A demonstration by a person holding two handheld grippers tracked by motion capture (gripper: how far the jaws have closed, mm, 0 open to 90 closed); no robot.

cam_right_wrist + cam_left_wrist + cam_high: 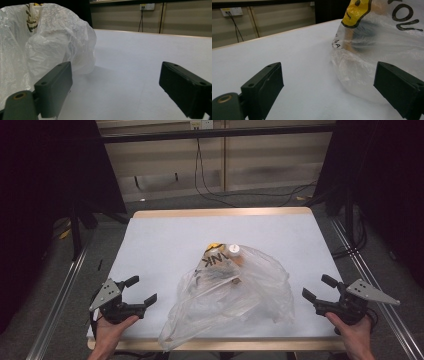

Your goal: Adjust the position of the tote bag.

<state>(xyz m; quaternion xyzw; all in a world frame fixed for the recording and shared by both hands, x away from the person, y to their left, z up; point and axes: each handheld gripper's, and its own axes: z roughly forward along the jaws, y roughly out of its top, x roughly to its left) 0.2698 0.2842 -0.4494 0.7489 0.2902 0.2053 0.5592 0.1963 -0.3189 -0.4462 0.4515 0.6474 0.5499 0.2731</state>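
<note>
The clear plastic bag [235, 292], in the middle of the desk [160, 240], looks thin, limp and slippery, likely lumpy with the white-capped bottle [233, 251] inside, so pinch bunched film at its near edge; left tool [141, 293] and right tool [316, 288] flank it, both wide open and empty.

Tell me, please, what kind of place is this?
Probably a lab or recording studio: a white-topped table flanked by dark curtains, loose cables on the floor, and a wall socket.
</note>
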